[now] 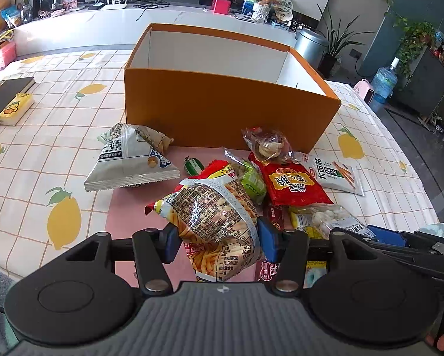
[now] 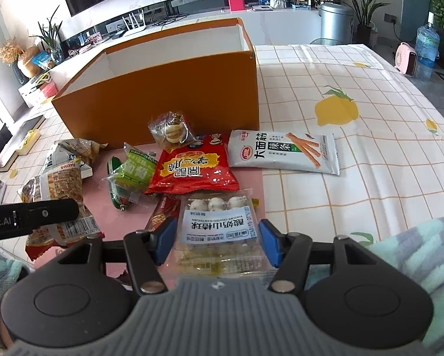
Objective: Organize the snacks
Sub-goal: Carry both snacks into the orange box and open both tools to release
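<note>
An open orange box (image 1: 222, 109) with a white inside stands behind a pile of snacks on a pink mat; it also shows in the right wrist view (image 2: 168, 101). My left gripper (image 1: 219, 244) is shut on a clear bag of fries snack (image 1: 216, 222), held slightly raised. My right gripper (image 2: 217, 241) has its blue pads on both sides of a clear pack of white hawthorn balls (image 2: 219, 228), touching it. Nearby lie a red bag (image 2: 192, 169), a white stick-snack pack (image 2: 284, 151), a green pack (image 2: 130, 175) and a small clear pastry bag (image 2: 171, 130).
A grey-white chip bag (image 1: 130, 160) lies left of the pile. A black book (image 1: 2, 101) and a yellow box (image 1: 15, 109) lie at the far left. The lemon-print tablecloth (image 2: 355, 136) spreads to the right. A counter stands behind the table.
</note>
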Action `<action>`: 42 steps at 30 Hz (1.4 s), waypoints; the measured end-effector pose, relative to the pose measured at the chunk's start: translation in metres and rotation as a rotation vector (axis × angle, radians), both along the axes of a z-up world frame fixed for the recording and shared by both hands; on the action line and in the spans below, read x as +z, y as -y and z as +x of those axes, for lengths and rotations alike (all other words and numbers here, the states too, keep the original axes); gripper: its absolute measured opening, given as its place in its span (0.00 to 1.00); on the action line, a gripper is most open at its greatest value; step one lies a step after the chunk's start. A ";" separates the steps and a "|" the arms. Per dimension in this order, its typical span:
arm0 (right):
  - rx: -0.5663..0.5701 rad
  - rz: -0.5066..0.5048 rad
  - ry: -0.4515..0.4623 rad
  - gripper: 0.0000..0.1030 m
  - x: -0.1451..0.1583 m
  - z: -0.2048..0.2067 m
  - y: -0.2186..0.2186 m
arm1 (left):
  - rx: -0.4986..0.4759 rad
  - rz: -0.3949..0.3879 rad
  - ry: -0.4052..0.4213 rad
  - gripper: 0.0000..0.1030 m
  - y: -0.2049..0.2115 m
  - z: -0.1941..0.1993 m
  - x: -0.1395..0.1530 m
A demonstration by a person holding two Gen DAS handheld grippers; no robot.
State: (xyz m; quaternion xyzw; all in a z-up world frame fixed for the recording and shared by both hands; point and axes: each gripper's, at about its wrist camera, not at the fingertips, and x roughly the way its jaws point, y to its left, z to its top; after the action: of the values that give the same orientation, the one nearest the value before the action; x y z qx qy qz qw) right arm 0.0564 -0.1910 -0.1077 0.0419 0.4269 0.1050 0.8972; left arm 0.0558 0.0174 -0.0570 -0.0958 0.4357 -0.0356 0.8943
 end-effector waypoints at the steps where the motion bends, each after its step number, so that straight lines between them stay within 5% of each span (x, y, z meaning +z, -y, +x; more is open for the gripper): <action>1: 0.002 -0.004 0.008 0.57 0.004 -0.004 0.000 | -0.005 0.001 0.005 0.59 0.001 -0.001 0.002; 10: 0.008 0.016 0.131 0.57 0.052 -0.034 0.005 | -0.040 0.010 0.084 0.58 0.005 -0.013 0.034; 20: 0.042 0.024 0.252 0.57 0.102 -0.023 -0.003 | -0.059 0.044 0.174 0.58 0.000 0.005 0.078; 30: 0.103 -0.031 0.335 0.57 0.139 0.019 -0.026 | -0.075 0.106 0.232 0.58 -0.001 0.050 0.103; 42: 0.148 -0.118 0.281 0.57 0.131 0.115 -0.063 | -0.075 0.182 0.183 0.58 -0.015 0.117 0.088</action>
State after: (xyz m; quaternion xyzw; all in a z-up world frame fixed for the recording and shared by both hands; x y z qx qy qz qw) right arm 0.1711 -0.1285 0.0230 -0.0574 0.3045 0.1506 0.9388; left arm 0.1723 0.0327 0.0308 0.0057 0.3570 -0.0378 0.9333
